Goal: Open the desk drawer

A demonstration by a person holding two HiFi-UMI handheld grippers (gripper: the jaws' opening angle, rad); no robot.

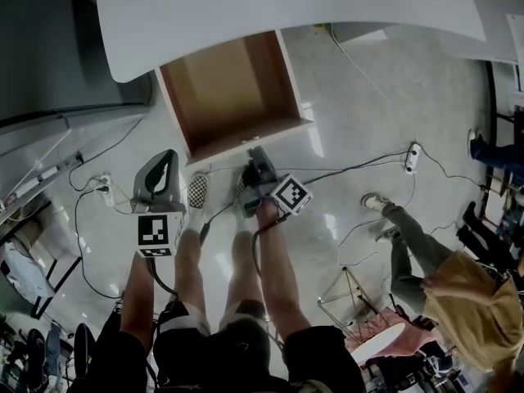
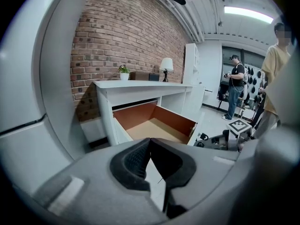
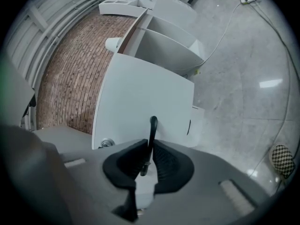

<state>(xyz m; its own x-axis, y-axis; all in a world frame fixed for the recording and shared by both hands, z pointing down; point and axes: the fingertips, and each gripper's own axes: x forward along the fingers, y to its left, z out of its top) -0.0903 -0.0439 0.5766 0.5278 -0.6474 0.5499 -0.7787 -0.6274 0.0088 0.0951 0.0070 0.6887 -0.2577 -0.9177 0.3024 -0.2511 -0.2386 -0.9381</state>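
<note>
**Head view, steeply downward.** The white desk (image 1: 286,6) spans the far side. Below its near edge the drawer (image 1: 229,88) stands pulled well out, its brown interior bare. The right gripper (image 1: 257,155) meets the near end of the drawer at about its middle. The left gripper (image 1: 166,160) hangs to the left of the drawer, near its corner but apart from it, above the pale glossy floor (image 1: 352,113). Cables (image 1: 352,169) trail over the floor to the right, and a second person (image 1: 458,293) sits at the near right, well apart from the desk.

**Right gripper view.** The jaws are clenched on the thin black handle (image 3: 151,135), which runs between the ribbed pads (image 3: 164,161) and projects from the white drawer front (image 3: 140,97). The front fills the middle of the view, with floor to its right.

**Left gripper view.** The jaws are brought together with their tips touching, and nothing lies between them. Beyond them the open drawer juts from under the desk top, with its front toward the right. A brick wall (image 2: 122,36) stands behind the desk. A lamp (image 2: 166,65) and a small potted plant (image 2: 124,70) rest on the far part of the desk top
</note>
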